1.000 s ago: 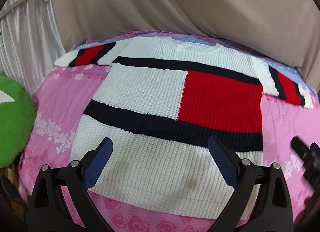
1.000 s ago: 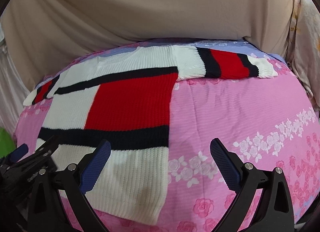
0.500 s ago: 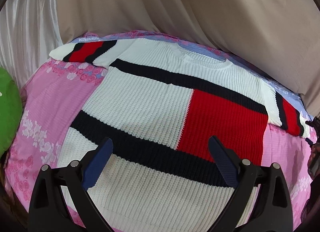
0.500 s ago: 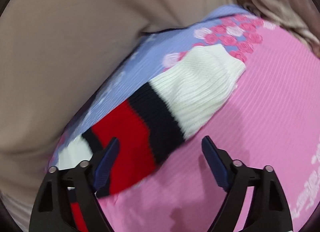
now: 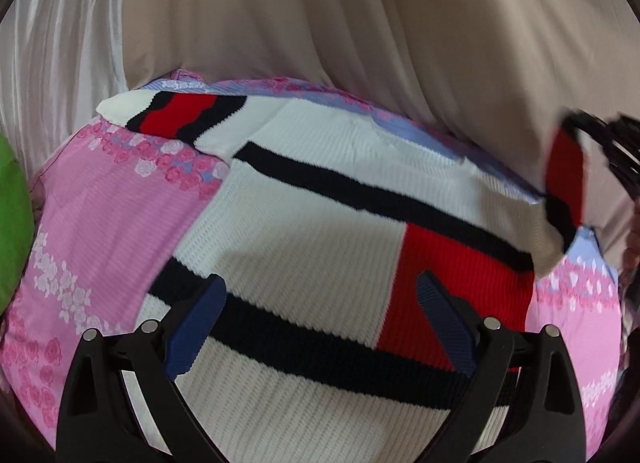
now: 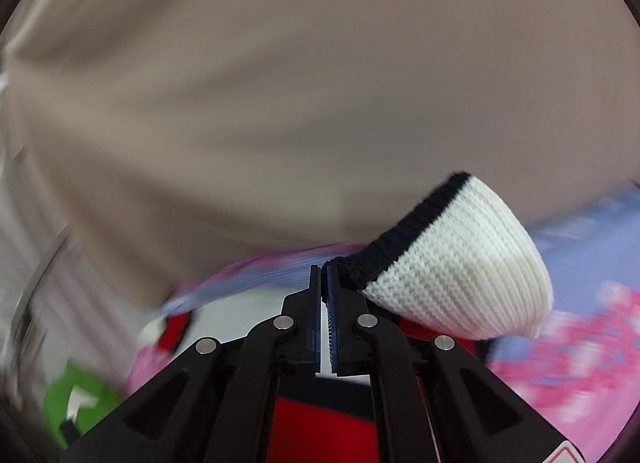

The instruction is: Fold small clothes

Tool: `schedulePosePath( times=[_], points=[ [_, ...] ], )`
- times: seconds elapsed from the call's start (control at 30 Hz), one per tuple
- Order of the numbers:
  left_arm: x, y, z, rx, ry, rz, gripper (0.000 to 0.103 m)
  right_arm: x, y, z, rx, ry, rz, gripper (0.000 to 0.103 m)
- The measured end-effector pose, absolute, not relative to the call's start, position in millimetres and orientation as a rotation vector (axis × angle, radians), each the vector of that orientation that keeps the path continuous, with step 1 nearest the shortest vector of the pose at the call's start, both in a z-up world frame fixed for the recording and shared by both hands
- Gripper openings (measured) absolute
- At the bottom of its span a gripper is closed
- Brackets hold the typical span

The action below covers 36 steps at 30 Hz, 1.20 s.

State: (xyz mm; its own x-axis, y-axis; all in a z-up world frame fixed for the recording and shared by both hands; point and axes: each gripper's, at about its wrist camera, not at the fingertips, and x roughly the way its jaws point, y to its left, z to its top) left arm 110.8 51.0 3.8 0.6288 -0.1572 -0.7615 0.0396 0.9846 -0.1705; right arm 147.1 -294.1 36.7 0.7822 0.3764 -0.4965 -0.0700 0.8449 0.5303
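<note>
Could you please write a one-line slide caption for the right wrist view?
Right gripper, just closed, pinches the sweater's striped sleeve above the pink floral bedsheet.

No words, brand names or numbers can be read anywhere. The only sign is a red-edged triangle sticker (image 6: 566,455) on the black gripper body, low and to the right of the closed jaws, cut off by the picture's edge, its inside unreadable.

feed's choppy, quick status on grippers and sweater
Right gripper shut on sweater sleeve, lifted. Left gripper open above sweater body. Nothing in the way.
</note>
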Motion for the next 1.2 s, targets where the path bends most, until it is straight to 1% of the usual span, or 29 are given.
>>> schedulePosePath(
  times=[0.03, 0.07, 0.1, 0.13, 0.17, 0.2, 0.23, 0.27, 0.3, 0.33, 0.4, 0.5, 0.6, 0.73, 0.77, 0.8, 0.83, 0.87, 0.93, 0.97, 1.03, 1.13, 1.17, 1.2],
  points=[
    [117, 57, 6, -0.156, 0.879, -0.114, 0.094, 158, -263, 32, 0.49, 0.656, 0.306, 0.007],
    [123, 62, 8, -0.167, 0.877, -0.118, 0.095, 169, -223, 23, 0.423, 0.689, 0.342, 0.011],
    [129, 67, 9, -0.177, 0.877, -0.121, 0.096, 176, -189, 10, 0.336, 0.721, 0.345, 0.023],
    [139, 72, 10, -0.192, 0.881, -0.126, 0.096, 177, -173, 1, 0.289, 0.738, 0.334, 0.032],
    [148, 75, 10, -0.206, 0.887, -0.137, 0.096, 173, -163, -11, 0.257, 0.751, 0.312, 0.033],
    [159, 79, 10, -0.225, 0.888, -0.153, 0.097, 167, -166, -18, 0.258, 0.758, 0.287, 0.033],
    [172, 83, 8, -0.249, 0.891, -0.167, 0.097, 157, -176, -26, 0.273, 0.764, 0.239, 0.038],
    [185, 84, 4, -0.264, 0.899, -0.177, 0.097, 145, -193, -34, 0.288, 0.769, 0.172, 0.044],
    [197, 82, -1, -0.276, 0.91, -0.185, 0.097, 129, -215, -44, 0.297, 0.774, 0.075, 0.056],
    [215, 78, -10, -0.284, 0.929, -0.197, 0.097, 114, -231, -51, 0.298, 0.784, 0.01, 0.06],
    [241, 68, -25, -0.303, 0.972, -0.205, 0.097, 98, -270, -77, 0.29, 0.873, -0.132, 0.06],
    [273, 40, -43, -0.325, 1.013, -0.245, 0.097, 95, -296, -101, 0.286, 0.954, -0.188, 0.06],
    [294, 12, -47, -0.341, 1.022, -0.271, 0.097, 95, -287, -115, 0.261, 0.975, -0.152, 0.06],
    [339, -22, -55, -0.263, 1.041, -0.198, 0.095, 94, -273, -131, 0.22, 0.978, -0.154, 0.06],
    [351, -24, -60, -0.259, 1.053, -0.182, 0.08, 94, -270, -132, 0.227, 0.973, -0.157, 0.06],
    [364, -24, -68, -0.267, 1.072, -0.197, 0.045, 95, -270, -132, 0.244, 0.967, -0.161, 0.06],
    [369, -21, -71, -0.285, 1.095, -0.217, 0.032, 94, -271, -131, 0.267, 0.959, -0.164, 0.06],
    [373, -15, -74, -0.312, 1.105, -0.231, 0.014, 96, -274, -130, 0.291, 0.951, -0.164, 0.06],
    [367, 8, -70, -0.339, 1.056, -0.209, 0.008, 95, -279, -129, 0.326, 0.938, -0.167, 0.06],
    [359, 26, -68, -0.336, 1.022, -0.169, 0.003, 94, -282, -128, 0.341, 0.932, -0.166, 0.06],
    [339, 71, -77, -0.362, 1.012, -0.049, 0.002, 91, -285, -127, 0.353, 0.927, -0.166, 0.06],
    [311, 127, -98, -0.461, 1.047, 0.074, 0.002, 90, -287, -129, 0.367, 0.93, -0.159, 0.06],
    [304, 136, -98, -0.501, 1.043, 0.065, 0.002, 90, -287, -129, 0.37, 0.931, -0.158, 0.06],
    [300, 134, -92, -0.506, 1.028, 0.044, 0.005, 90, -287, -127, 0.366, 0.926, -0.171, 0.06]
  ],
)
